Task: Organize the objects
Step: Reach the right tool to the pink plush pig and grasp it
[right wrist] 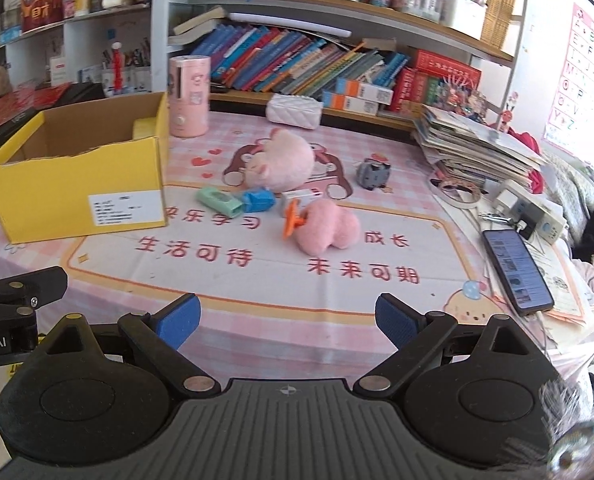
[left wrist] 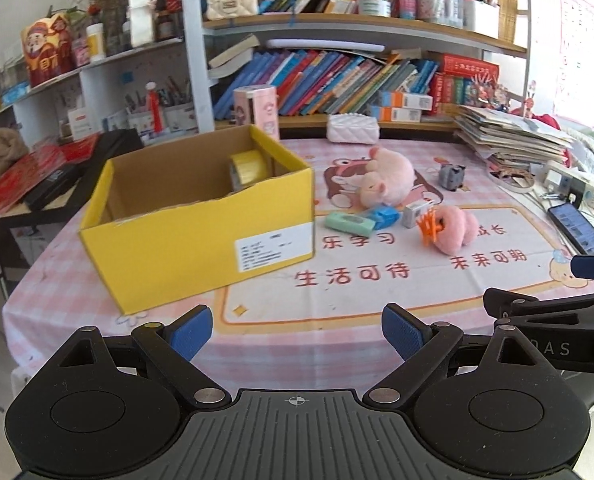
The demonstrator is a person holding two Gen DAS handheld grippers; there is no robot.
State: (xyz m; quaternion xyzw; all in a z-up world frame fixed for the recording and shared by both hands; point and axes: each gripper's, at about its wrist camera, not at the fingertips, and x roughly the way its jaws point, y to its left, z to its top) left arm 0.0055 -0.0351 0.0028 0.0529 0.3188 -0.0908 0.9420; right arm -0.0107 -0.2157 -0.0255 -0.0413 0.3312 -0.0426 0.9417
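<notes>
both claws, left claw [left wrist: 296, 330] and right claw [right wrist: 287, 320], stood wide and empty; next, collect the toys right of the yellow box [left wrist: 201, 220].

Box [left wrist: 201, 216] left — toys [left wrist: 385, 178] right

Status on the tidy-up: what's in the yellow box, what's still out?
Done: one yellow tape roll lies inside the yellow cardboard box.
In hand: nothing; left claw and right claw are both open and empty, short of the items.
Left on the pink tablecloth: large pink plush pig, small pink plush with orange clip, green case, blue item, small white box, grey toy.
</notes>
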